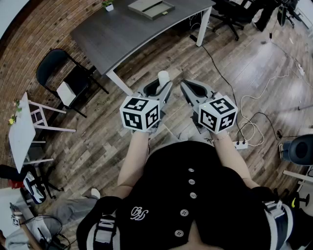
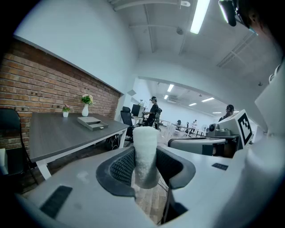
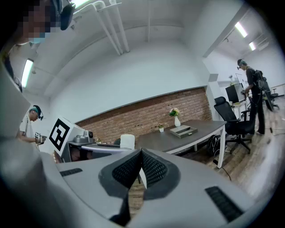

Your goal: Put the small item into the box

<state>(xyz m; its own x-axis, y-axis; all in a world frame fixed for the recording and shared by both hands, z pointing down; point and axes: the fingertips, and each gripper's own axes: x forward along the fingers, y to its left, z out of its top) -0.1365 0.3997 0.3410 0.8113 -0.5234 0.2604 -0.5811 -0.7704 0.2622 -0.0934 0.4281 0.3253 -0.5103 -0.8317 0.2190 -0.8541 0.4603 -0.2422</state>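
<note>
Two hand-held grippers are out in front of the person, side by side, both off the table [image 1: 122, 34] & short of its near edge, over wood floor [image 1: 254, 73]. Left hand-held gripper [image 2: 145, 171]: jaws clamped on a white foam cylinder [image 2: 145, 149], one ribbed pad on each side of it. Cyl. is upright w/ its top well above the jaws. So the small item is in the left jaws, not on the table, well apart from the box. Right hand-held gripper [image 3: 141, 153]: jaws pressed together at the tips, nothing btwn them. In head view the two marker cubes are near each other but apart.

Box [image 1: 151, 8]: low, grey, lying flat on the table top toward the far end. In left gripper view a white vase [image 2: 85, 109] w/ flowers stands on the table just behind the box, nr the brick wall [image 2: 31, 84]. A small pot [image 2: 66, 113] w/ a plant sits further along the same wall-side edge. Black chair [image 1: 63, 78] is just off the table's left corner. Black office chair [image 1: 230, 14] is past the table's right end. A cable runs from by the table's right leg across the floor to a white power strip [image 1: 240, 145], on the near side of the table, right of the person.
</note>
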